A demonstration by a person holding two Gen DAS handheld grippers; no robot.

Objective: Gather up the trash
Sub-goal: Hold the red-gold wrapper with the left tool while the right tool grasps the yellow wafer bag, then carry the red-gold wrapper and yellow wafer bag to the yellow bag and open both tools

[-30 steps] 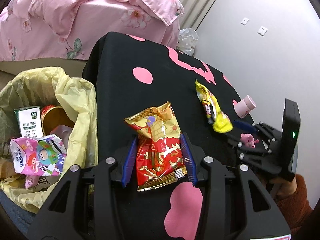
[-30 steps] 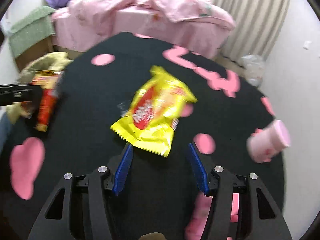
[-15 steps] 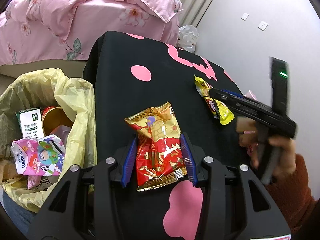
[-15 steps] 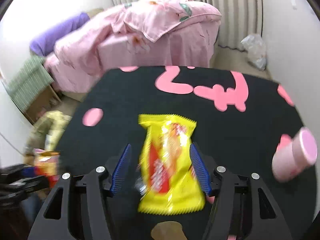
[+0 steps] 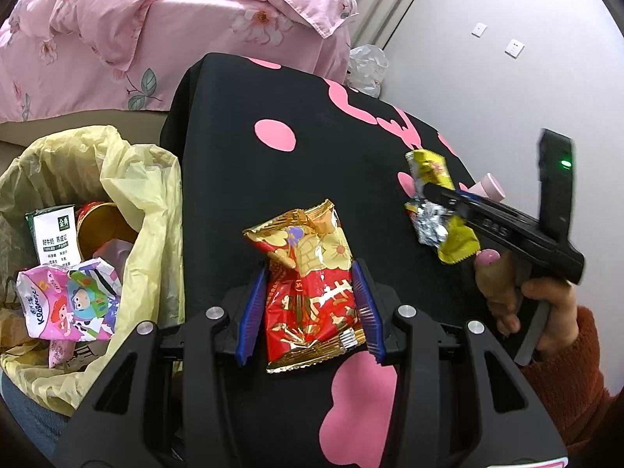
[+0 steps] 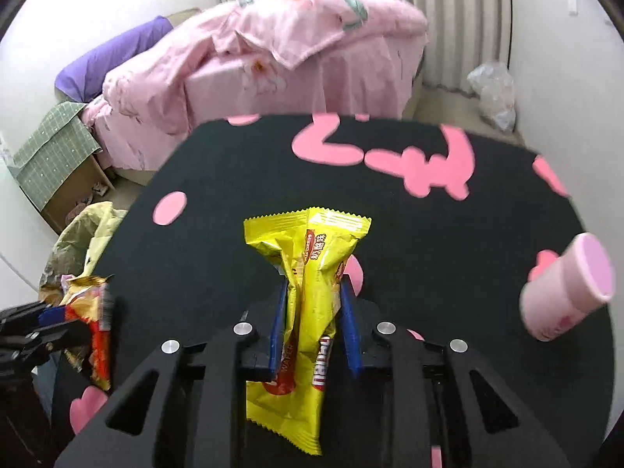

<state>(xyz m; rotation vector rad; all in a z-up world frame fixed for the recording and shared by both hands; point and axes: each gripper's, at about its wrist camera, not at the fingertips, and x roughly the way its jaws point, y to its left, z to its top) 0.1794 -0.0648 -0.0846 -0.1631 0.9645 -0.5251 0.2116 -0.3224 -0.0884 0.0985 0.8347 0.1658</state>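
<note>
Bin bag sits off the left edge of the bench, yellow liner open, already holding wrappers and a carton.

Left gripper: clenched on the red-gold snack wrapper — both blue pads press its sides, top half sticking out past the tips. Grip looks solid. Swing it left over the liner mouth, get past the rim before you let go, and drop it low so the foil doesn't catch on the folded-in plastic.

Right gripper: clamped tight on the yellow wafer wrapper, pinched at its waist, wrapper lifted clear of the bench in the left wrist view. Tail hangs loose below the fingers — move steadily so it doesn't flap out.

Suggest you empty the left one first, since it is nearest the bag; then bring the right across without crossing arms.

Pink cup lies on its side at the far right of the bench, well apart from both grippers. Probably next pick.
</note>
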